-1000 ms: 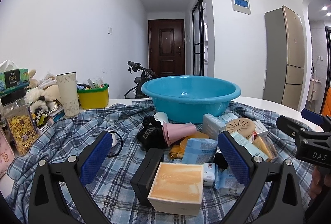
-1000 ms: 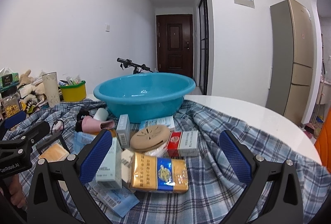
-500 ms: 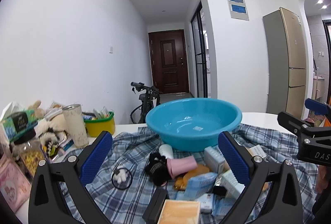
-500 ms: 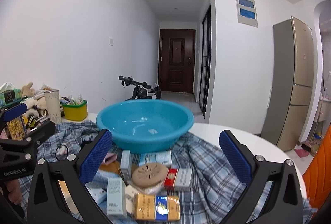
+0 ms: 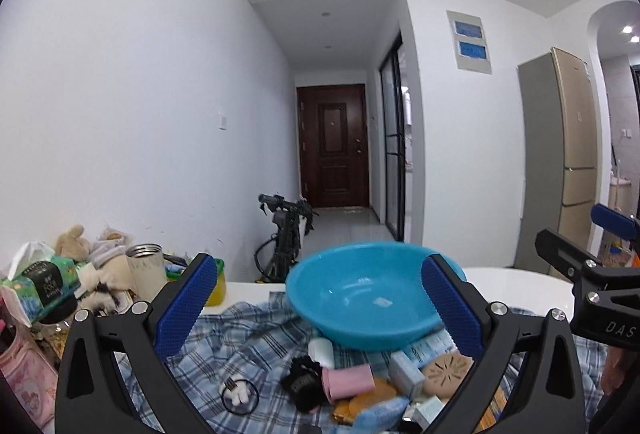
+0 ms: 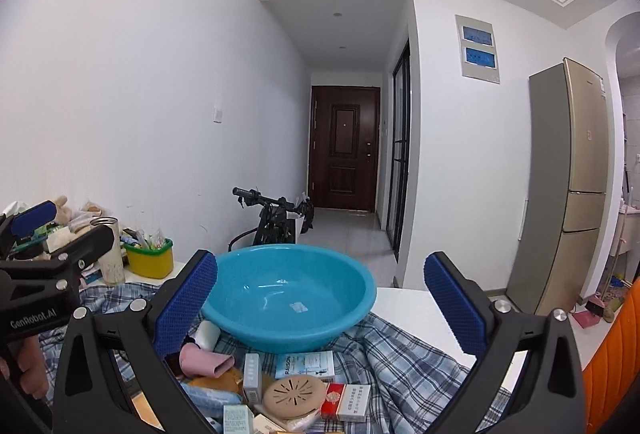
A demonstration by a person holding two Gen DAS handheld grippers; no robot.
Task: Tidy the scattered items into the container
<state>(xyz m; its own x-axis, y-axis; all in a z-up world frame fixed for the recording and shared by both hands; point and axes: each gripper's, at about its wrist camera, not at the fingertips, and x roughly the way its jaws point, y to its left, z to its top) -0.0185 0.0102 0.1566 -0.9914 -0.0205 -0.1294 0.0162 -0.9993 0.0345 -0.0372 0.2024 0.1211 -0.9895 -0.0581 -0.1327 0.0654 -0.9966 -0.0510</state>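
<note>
Blue plastic basin [image 6: 292, 304] sits on the plaid cloth [image 6: 400, 354], with small boxes [image 6: 306, 365], a pink roll [image 6: 206, 361] and a tan vented disc [image 6: 294, 396] scattered just before it. Left gripper [image 5: 316, 310] and right gripper [image 6: 320, 308] hover spread wide, holding nothing.

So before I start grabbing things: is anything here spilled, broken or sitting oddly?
Nothing looks spilled or broken. The blue basin sits tilted, its near edge propped on the rumpled plaid cloth and the boxes heaped against it. It holds no items yet. Both grippers are open and empty.
</note>
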